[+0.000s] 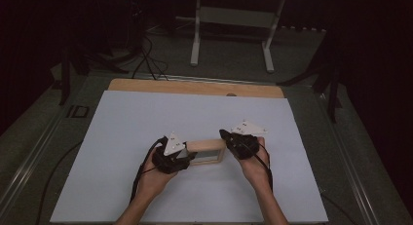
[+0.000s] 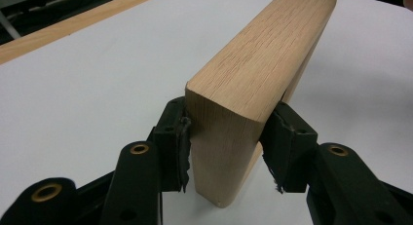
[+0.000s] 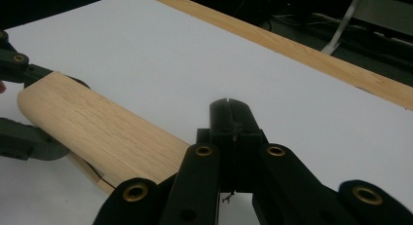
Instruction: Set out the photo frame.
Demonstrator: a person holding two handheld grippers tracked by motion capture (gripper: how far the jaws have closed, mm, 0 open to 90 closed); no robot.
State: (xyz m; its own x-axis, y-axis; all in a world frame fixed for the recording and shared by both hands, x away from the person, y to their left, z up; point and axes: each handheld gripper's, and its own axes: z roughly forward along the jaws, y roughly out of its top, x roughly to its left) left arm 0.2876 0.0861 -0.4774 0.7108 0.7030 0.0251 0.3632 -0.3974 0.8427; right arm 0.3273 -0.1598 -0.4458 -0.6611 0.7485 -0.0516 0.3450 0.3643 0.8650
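The left gripper (image 2: 224, 147) is clamping one end of the wooden frame (image 1: 208, 152) near the white sheet's (image 1: 146, 118) middle; the right gripper (image 3: 233, 119), jaws pressed together, seemingly empty, is sitting beside the other end. Keeping the clamp square should stop it tilting.

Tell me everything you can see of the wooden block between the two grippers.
The wooden block is light, oak-like wood with clear grain, long, with rounded edges and a smooth end face. It looks like a frame or box: the high view shows a paler panel inside a wooden border. It sits on the white sheet. The left gripper clamps one end with its pads on both sides. The right gripper is shut beside the other end, not around it.
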